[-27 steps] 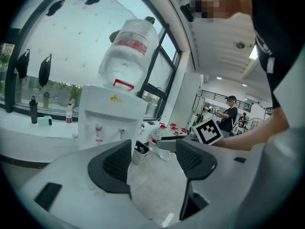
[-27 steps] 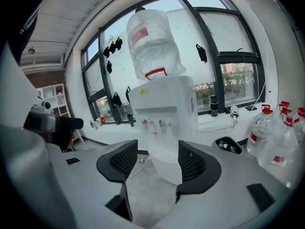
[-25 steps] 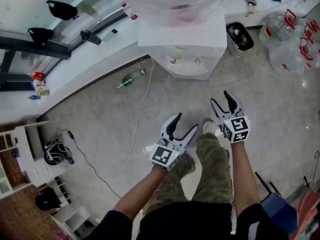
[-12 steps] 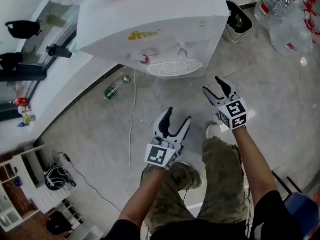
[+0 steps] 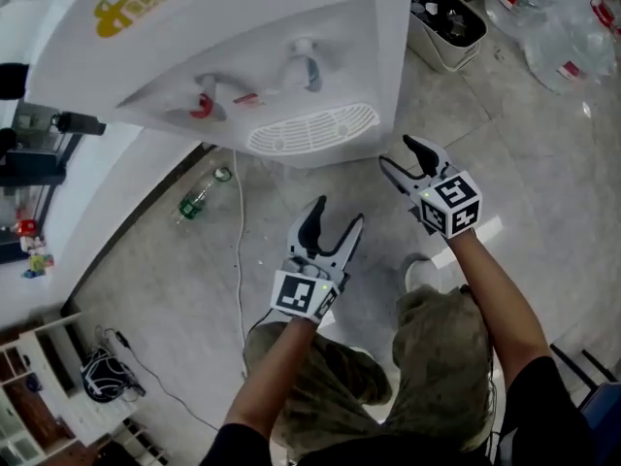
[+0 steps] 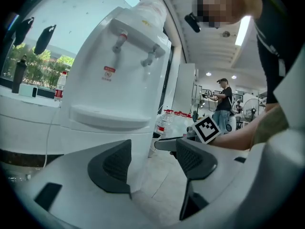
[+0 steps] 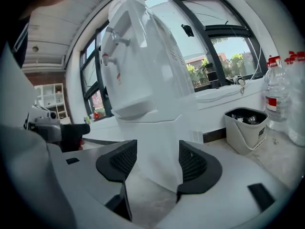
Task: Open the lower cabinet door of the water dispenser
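1. Your left gripper & right gripper: jaws wide apart on both, nothing between the pads, both short of the machine.
2. The lower cabinet door is under the drip tray of the water dispenser, just ahead of you.
3. Prob. a light, stiff plastic panel on hinges; smooth, so pads can slip. Take it at the free edge; I see no handle.
4. Look: plain white, flat.
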Demonstrator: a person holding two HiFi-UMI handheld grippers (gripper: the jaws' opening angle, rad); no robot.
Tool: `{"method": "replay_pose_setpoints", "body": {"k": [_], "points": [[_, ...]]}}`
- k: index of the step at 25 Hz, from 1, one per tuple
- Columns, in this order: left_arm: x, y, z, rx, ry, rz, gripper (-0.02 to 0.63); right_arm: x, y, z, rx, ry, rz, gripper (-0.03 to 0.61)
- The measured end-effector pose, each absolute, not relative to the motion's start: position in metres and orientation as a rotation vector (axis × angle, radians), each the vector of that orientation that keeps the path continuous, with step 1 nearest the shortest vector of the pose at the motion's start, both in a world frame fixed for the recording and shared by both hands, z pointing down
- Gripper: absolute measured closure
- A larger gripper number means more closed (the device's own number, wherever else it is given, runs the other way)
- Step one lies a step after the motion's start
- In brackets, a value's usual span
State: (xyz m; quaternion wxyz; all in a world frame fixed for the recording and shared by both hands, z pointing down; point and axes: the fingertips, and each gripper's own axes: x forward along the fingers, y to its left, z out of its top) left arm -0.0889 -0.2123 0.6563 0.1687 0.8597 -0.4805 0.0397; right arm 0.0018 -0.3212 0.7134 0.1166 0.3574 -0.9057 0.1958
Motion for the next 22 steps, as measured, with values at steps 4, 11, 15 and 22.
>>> {"method": "replay_pose_setpoints", "body": {"k": [4, 11, 15, 22], "points": [[-0.090, -0.222, 0.681, 2.524, -1.374, 0.130, 0.331, -0.002, -0.334, 0.717, 1.065, -2.700, 0.516, 0.336], [-0.095, -0.221, 0.701, 2.539, -1.401, 0.028, 0.331, -0.001, -0.353, 0.708, 1.004, -2.721, 0.294, 0.330], [-0.104, -0.225, 0.702, 2.502, -1.347, -0.027, 0.331, -0.013, -0.357, 0.709, 0.972, -2.727, 0.263, 0.325], [-0.109, -0.218, 0.695, 2.537, -1.319, -0.027, 0.331, -0.014, -0.370, 0.708, 1.044, -2.738, 0.304, 0.321]]}}
